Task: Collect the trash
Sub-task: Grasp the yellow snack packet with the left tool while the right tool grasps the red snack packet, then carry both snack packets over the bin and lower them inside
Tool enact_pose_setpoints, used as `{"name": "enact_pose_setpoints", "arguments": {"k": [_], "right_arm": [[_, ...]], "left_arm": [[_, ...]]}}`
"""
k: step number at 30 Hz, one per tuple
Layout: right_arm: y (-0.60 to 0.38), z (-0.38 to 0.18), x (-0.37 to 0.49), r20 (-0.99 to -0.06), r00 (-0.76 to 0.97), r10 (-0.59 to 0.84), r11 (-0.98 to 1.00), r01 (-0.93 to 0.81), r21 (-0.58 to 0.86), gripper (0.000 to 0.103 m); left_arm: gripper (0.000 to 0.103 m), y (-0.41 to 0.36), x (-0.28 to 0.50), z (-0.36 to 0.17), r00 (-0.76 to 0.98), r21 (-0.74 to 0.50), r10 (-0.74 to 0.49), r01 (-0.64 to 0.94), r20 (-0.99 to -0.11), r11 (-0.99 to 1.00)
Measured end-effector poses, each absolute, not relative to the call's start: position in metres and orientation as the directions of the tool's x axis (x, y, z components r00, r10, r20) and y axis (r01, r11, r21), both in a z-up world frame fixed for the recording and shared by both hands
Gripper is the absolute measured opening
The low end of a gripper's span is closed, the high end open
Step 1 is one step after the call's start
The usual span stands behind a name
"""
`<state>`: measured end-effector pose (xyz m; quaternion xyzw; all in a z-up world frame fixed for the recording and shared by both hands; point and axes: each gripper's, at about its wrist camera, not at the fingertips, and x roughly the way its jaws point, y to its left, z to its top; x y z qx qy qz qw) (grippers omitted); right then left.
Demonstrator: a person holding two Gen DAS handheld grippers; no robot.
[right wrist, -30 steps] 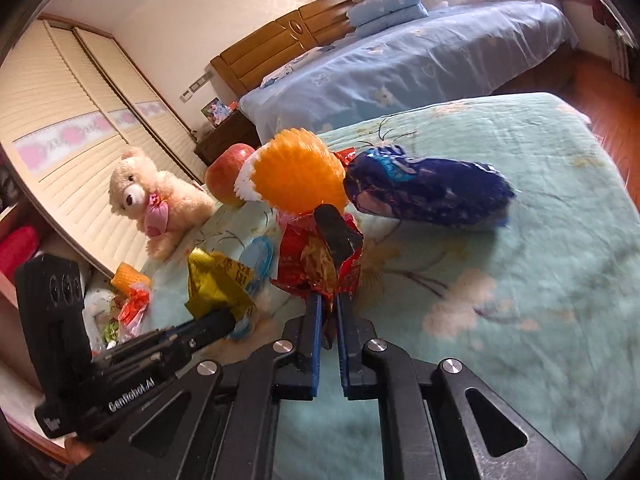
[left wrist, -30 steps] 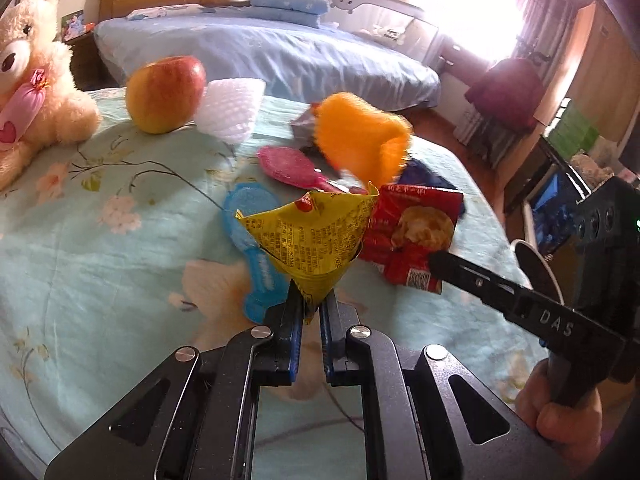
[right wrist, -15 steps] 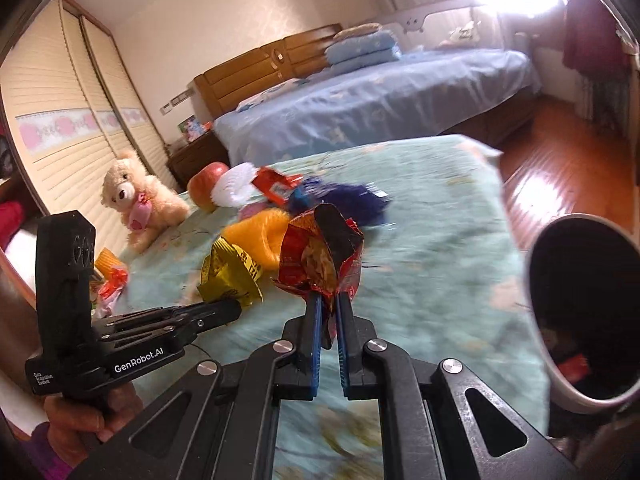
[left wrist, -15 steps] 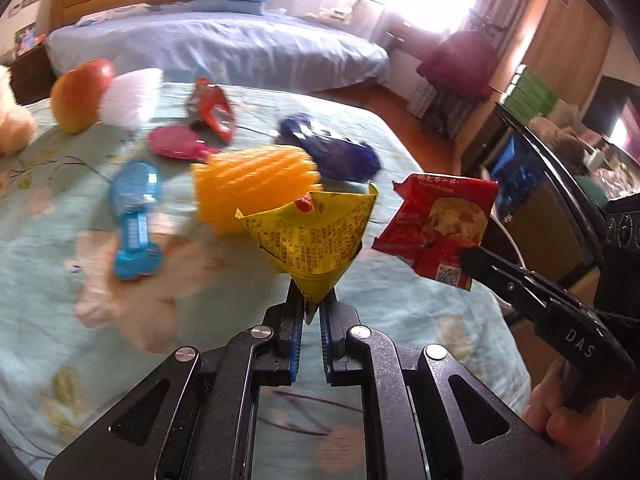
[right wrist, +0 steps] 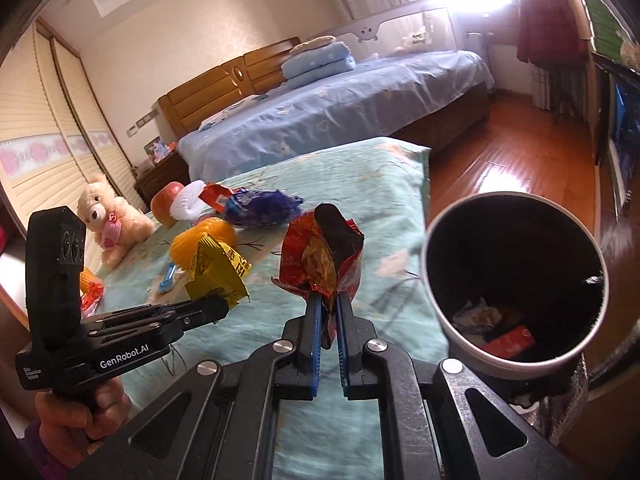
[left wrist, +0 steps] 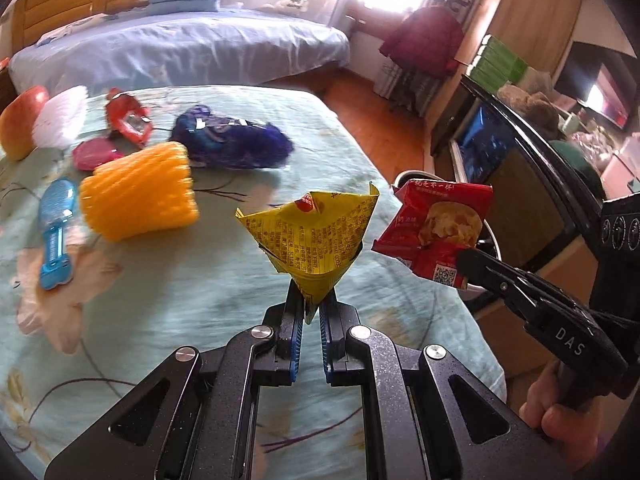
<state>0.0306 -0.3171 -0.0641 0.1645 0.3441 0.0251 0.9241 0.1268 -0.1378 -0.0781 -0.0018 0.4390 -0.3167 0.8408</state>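
Your left gripper (left wrist: 311, 300) clamps a yellow wrapper (left wrist: 312, 236). Your right gripper (right wrist: 329, 306) pinches a red snack packet (right wrist: 320, 256) beside the bed's (right wrist: 360, 184) right edge, near the trash bin (right wrist: 516, 364).

The right gripper (right wrist: 329, 300) is pinching a crumpled red snack wrapper (right wrist: 322, 258) between closed jaws, beside the open trash bin (right wrist: 516, 364). At left, the left gripper (right wrist: 218, 306) is clamping a yellow wrapper (right wrist: 216, 274) above the teal floral bedspread (right wrist: 360, 176).

"GenRobot.AI" left tool (right wrist: 208, 309); "DAS" right tool (left wrist: 464, 258)
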Motion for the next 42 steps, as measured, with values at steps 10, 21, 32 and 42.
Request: {"name": "enact_pose_setpoints", "arguments": {"k": [10, 21, 32, 42], "right_arm": [[-0.342, -0.062, 0.013, -0.623, 0.774, 0.112, 0.939, 0.123, 0.321, 0.007], [-0.368, -0.065, -0.002, -0.621, 0.781, 0.068, 0.928, 0.179, 0.326, 0.007], [-0.393, -0.07, -0.013, -0.624, 0.781, 0.013, 0.916, 0.242, 0.321, 0.007], [-0.415, -0.075, -0.018, -0.643, 0.764, -0.053, 0.907, 0.306, 0.289, 0.007]], "left_arm": [[0.007, -0.169, 0.121, -0.078, 0.383, -0.267, -0.545, 0.578, -0.746, 0.771], [0.007, -0.197, 0.116, -0.076, 0.358, -0.254, -0.554, 0.619, -0.752, 0.743], [0.007, -0.223, 0.114, -0.074, 0.332, -0.23, -0.56, 0.668, -0.759, 0.707], [0.007, -0.261, 0.113, -0.074, 0.291, -0.228, -0.567, 0.704, -0.77, 0.672]]}}
